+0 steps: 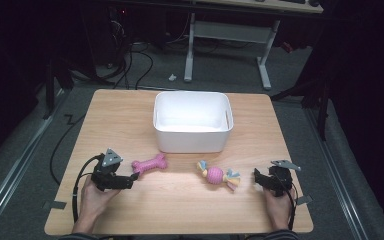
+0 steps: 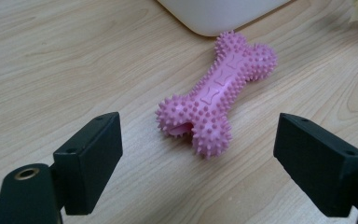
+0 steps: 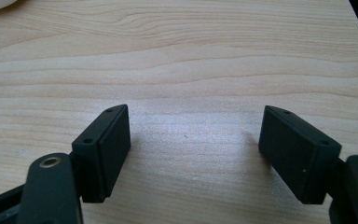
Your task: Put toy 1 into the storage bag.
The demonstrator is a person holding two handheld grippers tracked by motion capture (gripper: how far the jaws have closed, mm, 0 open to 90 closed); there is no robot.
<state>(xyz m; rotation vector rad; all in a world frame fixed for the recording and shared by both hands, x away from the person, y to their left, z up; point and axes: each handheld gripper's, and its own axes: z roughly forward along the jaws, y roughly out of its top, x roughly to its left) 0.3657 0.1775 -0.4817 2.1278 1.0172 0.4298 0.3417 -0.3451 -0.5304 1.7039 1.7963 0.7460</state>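
The table (image 1: pixel 180 200) is under both my grippers, light wood, and I see its grain between my jaws in both gripper views. The white bin (image 1: pixel 192 121) stands on it well beyond my jaws, at the far middle; in my left gripper view only its rounded lower edge (image 2: pixel 223 14) shows, behind the bone.

My left gripper (image 1: pixel 131 180) rests low over the near left part of the table, with my hand (image 1: pixel 94 197) behind it. Its jaws stand wide apart and hold nothing. The pink bone (image 2: pixel 216 91) lies flat on the wood just ahead of them, in the line of the gap but a little toward the right jaw, not touching either one. Its near knob points to me and its far knob points to the bin. It is covered with small spikes.

My right gripper (image 1: pixel 258 176) is at the near right, also with wide jaws and nothing between them, only bare wood. The rope toy (image 1: pixel 218 175), a pink ball with pale frayed ends, lies near its jaws, on the side toward my left gripper, apart from them.
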